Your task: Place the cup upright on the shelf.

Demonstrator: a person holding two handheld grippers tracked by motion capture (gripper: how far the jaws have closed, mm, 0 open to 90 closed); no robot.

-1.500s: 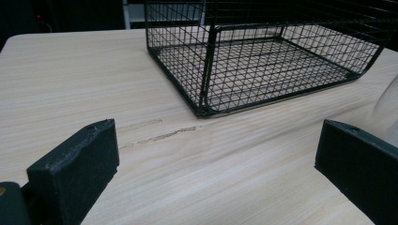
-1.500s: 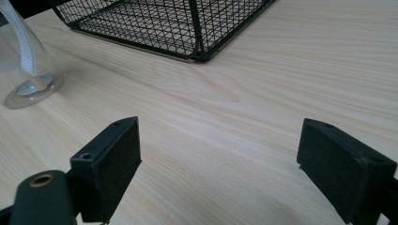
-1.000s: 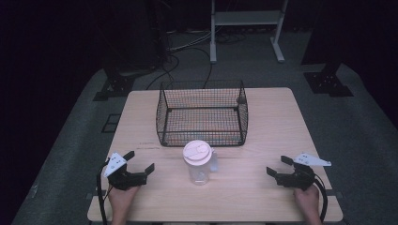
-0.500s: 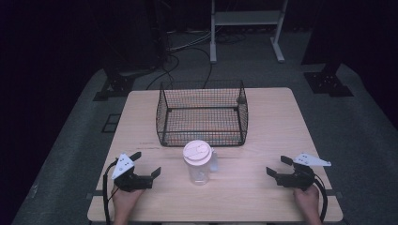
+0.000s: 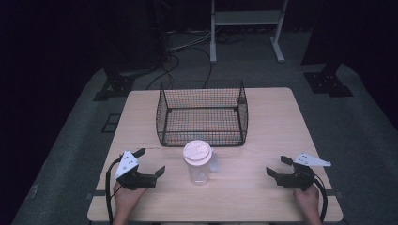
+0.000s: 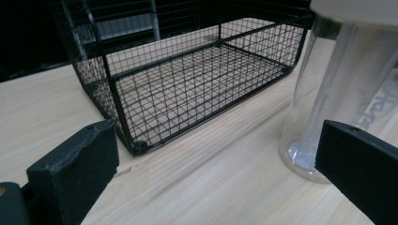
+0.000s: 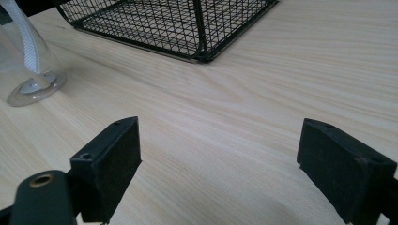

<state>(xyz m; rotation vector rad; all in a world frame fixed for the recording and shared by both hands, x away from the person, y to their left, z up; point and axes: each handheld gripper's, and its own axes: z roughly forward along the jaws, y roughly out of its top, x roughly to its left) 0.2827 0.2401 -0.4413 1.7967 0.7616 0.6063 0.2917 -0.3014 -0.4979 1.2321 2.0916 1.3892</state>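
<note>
Cup [image 5: 199, 164], clear plastic, lidded, looks light and slick, best gripped mid-wall; left gripper [image 5: 151, 164] at its 9 o'clock, jaws spread, right gripper [image 5: 277, 167] likewise.

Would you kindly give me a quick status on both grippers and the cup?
Left gripper open, right gripper open, both empty. Clear lidded cup upright between them, untouched. Wire basket behind it; nothing between grippers and cup.
</note>
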